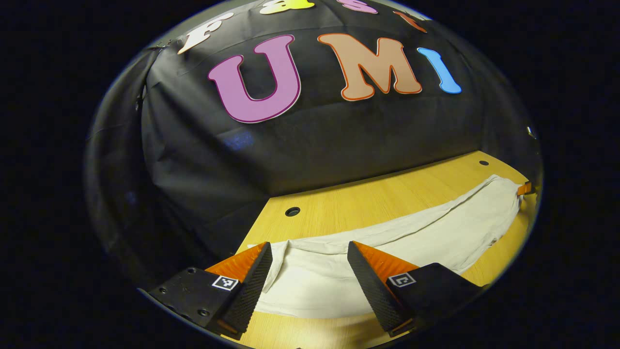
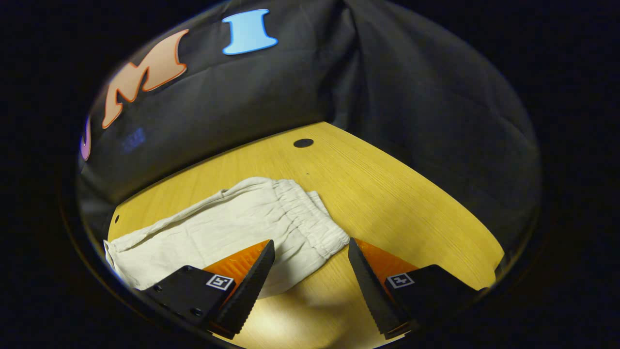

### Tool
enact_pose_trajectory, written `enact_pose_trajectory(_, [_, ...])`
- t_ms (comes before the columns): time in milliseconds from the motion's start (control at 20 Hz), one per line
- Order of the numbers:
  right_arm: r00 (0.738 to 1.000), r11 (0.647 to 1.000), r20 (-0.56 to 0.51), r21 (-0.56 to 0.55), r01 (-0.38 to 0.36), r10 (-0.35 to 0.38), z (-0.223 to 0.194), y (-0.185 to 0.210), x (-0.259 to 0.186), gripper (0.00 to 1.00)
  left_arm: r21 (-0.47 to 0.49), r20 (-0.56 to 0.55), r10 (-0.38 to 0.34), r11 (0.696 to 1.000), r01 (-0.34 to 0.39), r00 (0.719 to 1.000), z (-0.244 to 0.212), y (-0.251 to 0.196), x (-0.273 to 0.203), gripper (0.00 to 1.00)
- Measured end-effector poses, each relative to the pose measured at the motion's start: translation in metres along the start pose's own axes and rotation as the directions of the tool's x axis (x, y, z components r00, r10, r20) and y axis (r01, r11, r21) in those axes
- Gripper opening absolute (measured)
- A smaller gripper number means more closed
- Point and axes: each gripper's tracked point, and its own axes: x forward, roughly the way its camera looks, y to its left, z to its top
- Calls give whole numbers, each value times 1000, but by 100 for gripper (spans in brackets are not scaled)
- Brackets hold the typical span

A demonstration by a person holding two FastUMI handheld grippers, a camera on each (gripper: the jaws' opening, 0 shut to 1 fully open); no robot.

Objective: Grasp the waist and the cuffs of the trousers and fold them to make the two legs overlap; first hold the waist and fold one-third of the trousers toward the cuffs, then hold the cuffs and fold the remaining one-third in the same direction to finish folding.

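Holding my left gripper (image 1: 306, 276) low over the table (image 1: 339, 203), I keep its jaws wide apart, with nothing gripped. One end of the white trousers (image 1: 387, 237) lies flat between and under its fingers, just past the tips. I cannot tell if the fingers touch the cloth. From there the trousers stretch away to the right in a long strip. My right gripper (image 2: 310, 274) is wide apart too and has hold of nothing. The gathered waist (image 2: 310, 218) of the trousers lies just ahead of its tips, and the rest runs off to the left. Farther back, the table has a small dark hole (image 2: 303, 143), and the black cloth wall (image 2: 411, 97) stands behind it.
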Motion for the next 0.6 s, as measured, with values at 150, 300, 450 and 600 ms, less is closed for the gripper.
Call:
enact_pose_trajectory(150, [999,996,-46,90,-10,14,-7,2,11,96,10,-5,7,1000,-7,1000,-5,-1,-7,96])
enact_pose_trajectory(300, [999,989,-41,144,-22,28,0,4,15,89,24,-6,15,1000,-14,1000,-5,-2,-13,96])
enact_pose_trajectory(450, [993,983,-104,179,-36,56,-5,0,17,58,15,-3,14,1000,-14,1000,-4,-7,-18,95])
enact_pose_trajectory(600, [992,984,-105,174,-47,66,-1,-8,17,13,5,-1,15,1000,-15,1000,-5,-13,-21,95])
